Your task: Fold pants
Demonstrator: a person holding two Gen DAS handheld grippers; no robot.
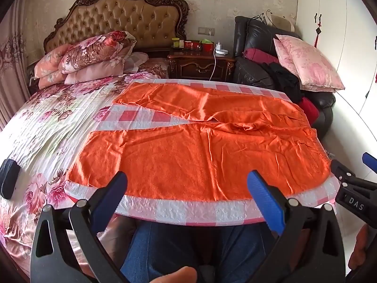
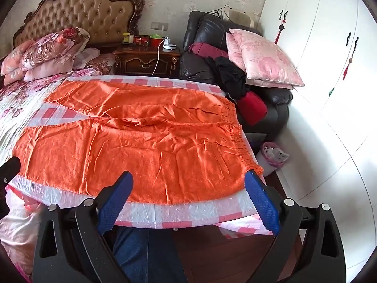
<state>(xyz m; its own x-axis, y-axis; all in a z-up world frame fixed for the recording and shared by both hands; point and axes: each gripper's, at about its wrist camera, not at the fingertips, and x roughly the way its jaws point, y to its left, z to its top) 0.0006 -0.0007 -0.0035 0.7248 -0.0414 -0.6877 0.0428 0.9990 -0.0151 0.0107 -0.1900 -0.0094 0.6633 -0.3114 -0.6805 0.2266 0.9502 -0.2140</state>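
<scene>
Orange pants (image 1: 200, 146) spread flat on checked cloth (image 1: 188, 208); left gripper (image 1: 188, 198) and right gripper (image 2: 188, 195) hovering, jaws released, empty.

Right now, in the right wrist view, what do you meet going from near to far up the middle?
Right gripper, open → checked cloth → orange pants → nightstand → wall socket.

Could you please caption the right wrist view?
Open right gripper poised over flat orange cotton pants on pink-checked cloth.
</scene>
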